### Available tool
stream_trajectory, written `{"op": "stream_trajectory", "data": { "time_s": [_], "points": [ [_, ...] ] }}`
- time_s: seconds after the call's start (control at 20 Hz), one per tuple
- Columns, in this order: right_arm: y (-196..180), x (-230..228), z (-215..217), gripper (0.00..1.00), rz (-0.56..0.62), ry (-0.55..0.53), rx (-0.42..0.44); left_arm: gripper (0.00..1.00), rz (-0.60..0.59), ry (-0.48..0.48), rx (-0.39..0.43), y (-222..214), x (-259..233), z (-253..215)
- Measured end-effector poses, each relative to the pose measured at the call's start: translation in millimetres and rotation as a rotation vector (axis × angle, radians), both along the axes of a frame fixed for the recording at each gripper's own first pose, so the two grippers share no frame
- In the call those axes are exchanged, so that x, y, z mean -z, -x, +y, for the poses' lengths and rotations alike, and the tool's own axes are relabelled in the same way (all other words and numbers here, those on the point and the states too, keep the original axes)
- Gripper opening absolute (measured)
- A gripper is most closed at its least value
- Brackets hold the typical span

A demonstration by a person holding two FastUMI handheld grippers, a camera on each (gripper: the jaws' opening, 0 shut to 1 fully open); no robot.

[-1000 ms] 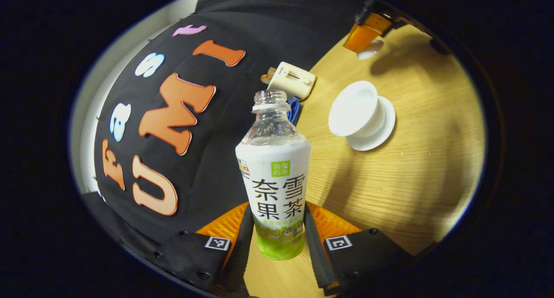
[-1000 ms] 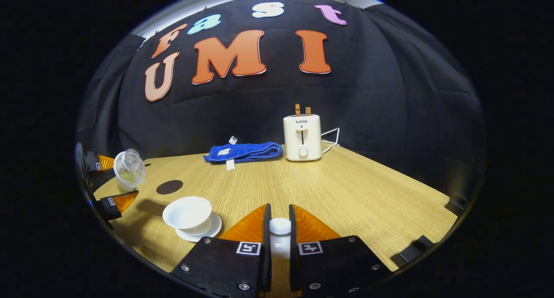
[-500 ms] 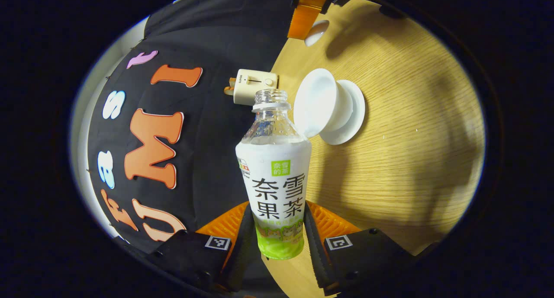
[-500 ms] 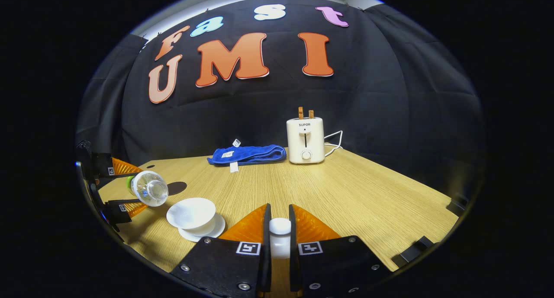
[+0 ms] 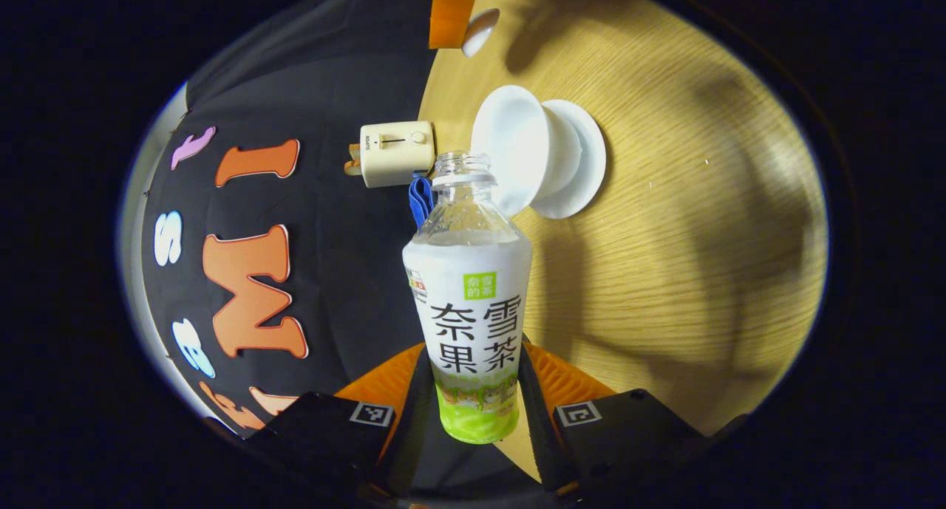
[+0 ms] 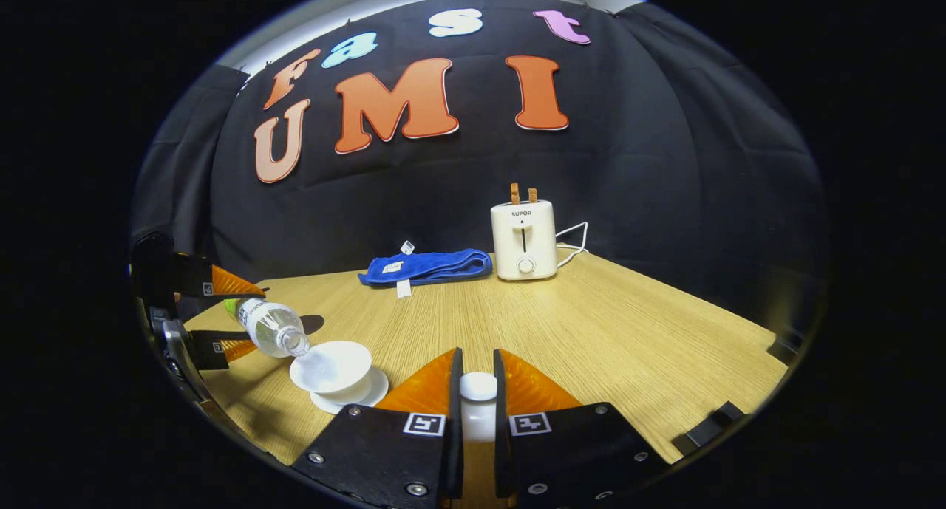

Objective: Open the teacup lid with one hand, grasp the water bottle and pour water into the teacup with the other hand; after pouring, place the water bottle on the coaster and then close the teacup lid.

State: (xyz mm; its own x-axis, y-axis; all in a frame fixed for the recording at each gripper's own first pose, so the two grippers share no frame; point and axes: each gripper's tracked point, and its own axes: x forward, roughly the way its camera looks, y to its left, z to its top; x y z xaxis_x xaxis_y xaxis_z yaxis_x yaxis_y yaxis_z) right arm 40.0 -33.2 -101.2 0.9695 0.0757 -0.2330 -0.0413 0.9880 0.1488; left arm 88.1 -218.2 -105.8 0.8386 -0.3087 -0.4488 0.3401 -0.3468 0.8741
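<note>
Left gripper (image 5: 477,409): jaws closed on the lower body of the water bottle (image 5: 471,324), one finger pressing each side of the label; bottle uncapped, its neck pointing away along the fingers toward 12 o'clock. Bottle mouth sits at the near rim of the teacup (image 5: 510,158), which lies just beyond it at 1 o'clock, open, white, standing on a white saucer (image 5: 580,154). In the right gripper view the same bottle (image 6: 270,324) lies tipped nearly level at 9 o'clock, mouth lowered over the teacup (image 6: 330,364), held by the left gripper (image 6: 214,313); whether water is running cannot be told. Right gripper (image 6: 478,398): jaws nearly closed, clamped on the white knob of the teacup lid (image 6: 478,394), held above the wooden table (image 6: 591,332), to the right of the cup and apart from it. In the left gripper view this lid (image 5: 479,32) shows small at 12 o'clock, beyond the cup. Coaster (image 6: 314,322): dark round disc flat on the table, just behind the bottle, partly covered by it. Farther back, near the wall: blue cloth (image 6: 425,267), folded, at 11 o'clock; cream toaster (image 6: 523,241) at 12 o'clock, just to the cloth's right, two slices standing in its slots, white cord (image 6: 569,243) trailing to its right.
</note>
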Motion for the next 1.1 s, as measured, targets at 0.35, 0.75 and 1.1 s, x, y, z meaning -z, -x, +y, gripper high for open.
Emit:
{"op": "stream_trajectory", "data": {
  "time_s": [0.35,0.75,1.1],
  "points": [
    [-1.0,0.7,-0.9,0.17,0.001,-0.014,-0.002,0.64,-0.026,-0.100,0.032,-1.4,-3.9,-7.4],
    [-0.9,1.0,-0.8,0.17,0.000,-0.030,-0.010,0.64,-0.032,-0.183,0.052,-3.1,-9.1,-14.5],
    [-0.7,0.4,-1.3,0.17,-0.005,-0.042,-0.012,0.65,-0.059,-0.252,0.070,-3.3,-20.3,-17.6]
  ]
}}
